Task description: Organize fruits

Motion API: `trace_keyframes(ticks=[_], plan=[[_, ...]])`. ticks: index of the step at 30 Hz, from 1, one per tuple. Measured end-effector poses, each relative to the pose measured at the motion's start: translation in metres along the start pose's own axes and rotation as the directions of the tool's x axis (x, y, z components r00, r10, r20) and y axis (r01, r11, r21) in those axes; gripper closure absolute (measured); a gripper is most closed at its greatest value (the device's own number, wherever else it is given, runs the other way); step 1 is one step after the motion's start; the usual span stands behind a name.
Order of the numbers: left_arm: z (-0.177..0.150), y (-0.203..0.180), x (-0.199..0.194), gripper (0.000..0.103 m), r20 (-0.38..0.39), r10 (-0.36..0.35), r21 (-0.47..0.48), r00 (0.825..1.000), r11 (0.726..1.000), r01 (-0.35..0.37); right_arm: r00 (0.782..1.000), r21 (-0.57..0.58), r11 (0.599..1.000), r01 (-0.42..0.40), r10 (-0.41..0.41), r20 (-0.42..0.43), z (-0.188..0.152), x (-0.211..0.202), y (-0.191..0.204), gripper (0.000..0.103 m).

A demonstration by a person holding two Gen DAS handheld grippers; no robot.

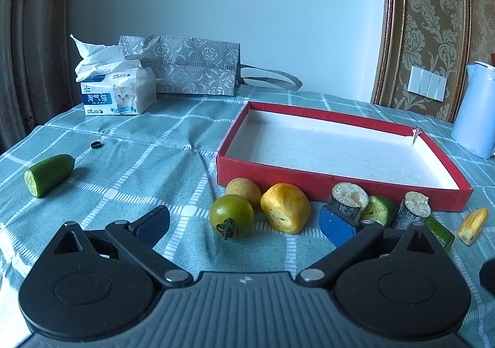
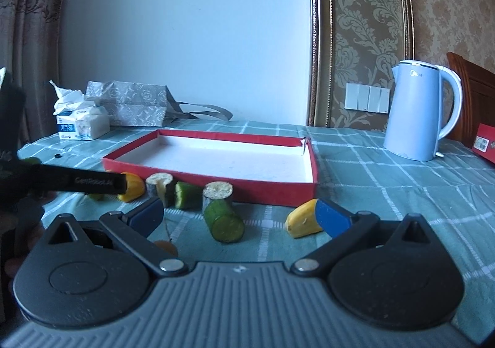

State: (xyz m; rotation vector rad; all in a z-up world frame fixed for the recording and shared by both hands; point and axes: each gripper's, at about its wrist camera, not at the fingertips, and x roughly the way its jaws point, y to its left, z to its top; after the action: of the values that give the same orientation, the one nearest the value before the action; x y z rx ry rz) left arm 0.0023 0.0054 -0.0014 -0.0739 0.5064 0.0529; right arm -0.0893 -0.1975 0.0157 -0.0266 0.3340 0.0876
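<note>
**Fruit lined up in front of the empty red tray**

Your left gripper (image 1: pixel 244 224) is spread wide, nothing in it, low over the tablecloth (image 1: pixel 130 162). Far left: half cucumber (image 1: pixel 49 174), well apart from the rest. Then green tomato (image 1: pixel 231 216) between the fingers, touching a yellow fruit (image 1: pixel 285 208), w/ two dark cut stubs (image 1: pixel 349 198) further right, all along the near wall of the red tray (image 1: pixel 340 184). Your right gripper (image 2: pixel 239 218) is also wide open, holding nothing; cucumber chunk (image 2: pixel 224 222) lies between its fingers, yellow piece (image 2: pixel 301 219) just beside the right pad. Kettle (image 2: pixel 417 113) stands near the table's right edge.

Woven checked tablecloth (image 1: pixel 139 143), matt cardboard tray (image 1: pixel 340 181) — red outside, white inside; glossy plastic kettle (image 2: pixel 417 113)
</note>
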Motion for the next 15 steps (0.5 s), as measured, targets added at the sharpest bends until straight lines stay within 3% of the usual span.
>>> trace_keyframes(ticks=[7, 15], plan=[[0.001, 0.0, 0.001, 0.0, 0.0, 0.002, 0.002, 1.0, 1.0, -0.002, 0.998, 0.023, 0.999, -0.046, 0.044, 0.049, -0.005, -0.011, -0.003, 0.0], [0.001, 0.001, 0.001, 0.0, 0.001, 0.005, 0.004, 1.0, 1.0, -0.005, 0.996, 0.011, 0.999, -0.045, 0.044, 0.071, -0.006, -0.015, -0.001, 0.0]])
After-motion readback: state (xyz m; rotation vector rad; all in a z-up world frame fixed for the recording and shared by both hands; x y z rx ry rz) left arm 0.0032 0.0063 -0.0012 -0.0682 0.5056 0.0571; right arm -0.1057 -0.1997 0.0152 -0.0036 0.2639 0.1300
